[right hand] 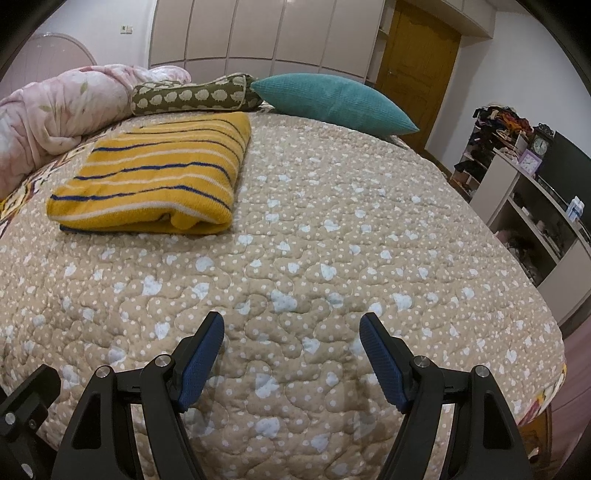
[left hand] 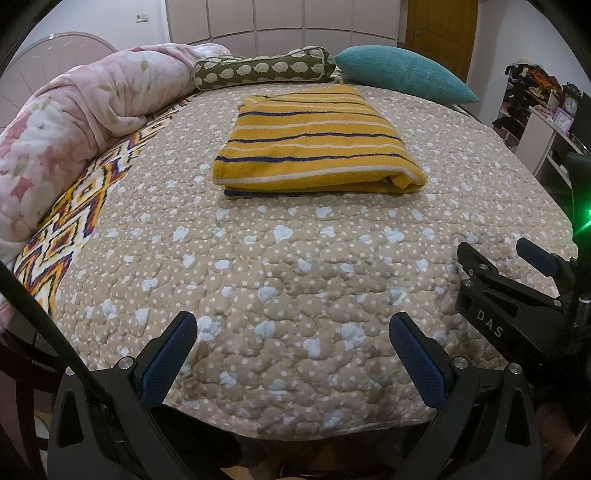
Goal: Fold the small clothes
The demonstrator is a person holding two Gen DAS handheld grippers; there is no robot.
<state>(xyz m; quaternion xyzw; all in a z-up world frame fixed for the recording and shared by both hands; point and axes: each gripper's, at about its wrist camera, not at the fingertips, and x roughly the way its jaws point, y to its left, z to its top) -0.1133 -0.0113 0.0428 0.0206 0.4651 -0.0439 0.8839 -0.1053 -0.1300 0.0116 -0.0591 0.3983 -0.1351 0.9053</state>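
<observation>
We see the striped garment (left hand: 314, 144) folded on the quilt (left hand: 295, 295); left gripper (left hand: 291, 332) and right gripper (right hand: 291, 328) both released, empty.

Home bedroom. Bed (right hand: 332, 229) fills both views, covered in a beige quilted spread with white dots and pale blue hearts. At 11 o'clock, a rolled pink floral duvet (left hand: 74, 122); at 12, a hedgehog-print bolster (left hand: 266, 68) and teal cushion (right hand: 332, 101). Pale wardrobe doors (right hand: 258, 33) behind, wooden door (right hand: 413, 62) at 1. Open shelving (right hand: 524, 206) with clocks (right hand: 540, 146) and heaped clothes at 3.
</observation>
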